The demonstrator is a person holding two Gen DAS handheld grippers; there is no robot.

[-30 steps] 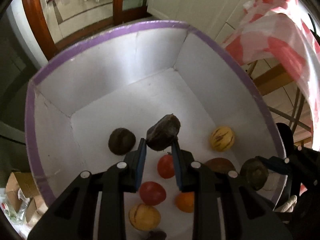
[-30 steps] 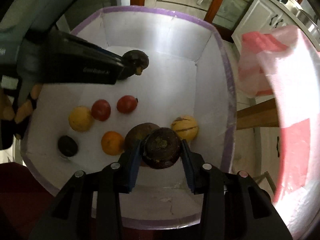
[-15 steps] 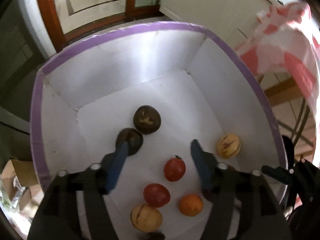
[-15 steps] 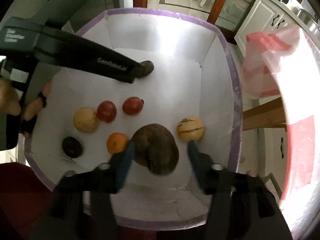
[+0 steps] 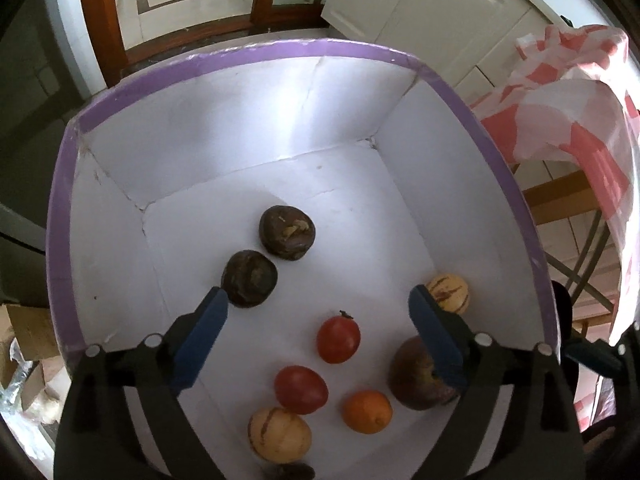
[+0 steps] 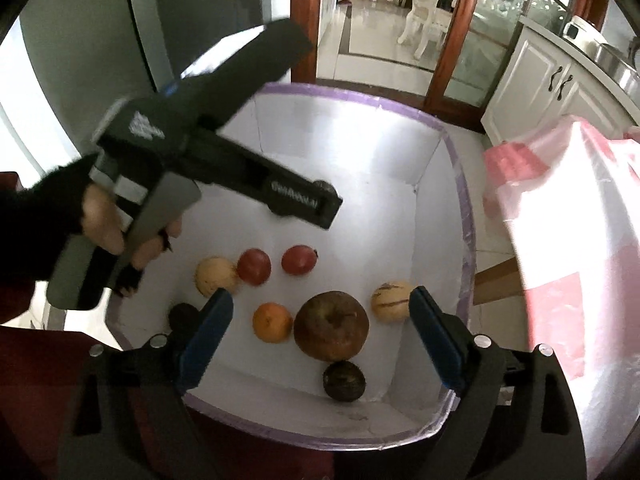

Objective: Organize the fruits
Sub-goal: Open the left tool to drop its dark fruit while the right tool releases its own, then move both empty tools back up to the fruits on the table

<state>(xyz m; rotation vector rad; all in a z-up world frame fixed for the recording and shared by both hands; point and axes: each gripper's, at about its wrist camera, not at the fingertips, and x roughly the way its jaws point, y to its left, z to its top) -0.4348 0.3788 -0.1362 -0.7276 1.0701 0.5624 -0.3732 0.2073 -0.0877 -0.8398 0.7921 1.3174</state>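
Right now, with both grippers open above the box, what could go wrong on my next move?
1. The left gripper hangs over the two dark fruits; dropping straight down could knock them rolling.
2. The fruits lie loose and close together, like the orange beside the big brown fruit; reaching in with the right gripper may nudge neighbours.

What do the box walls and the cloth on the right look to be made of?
Box: looks like white foam board or coated card, matte with a soft sheen where light pools; creases and corner seams show, and purple tape runs along the rim. Cloth: thin pink-and-white checked sheet, probably plastic rather than woven, since light glows through it; I cannot be sure.
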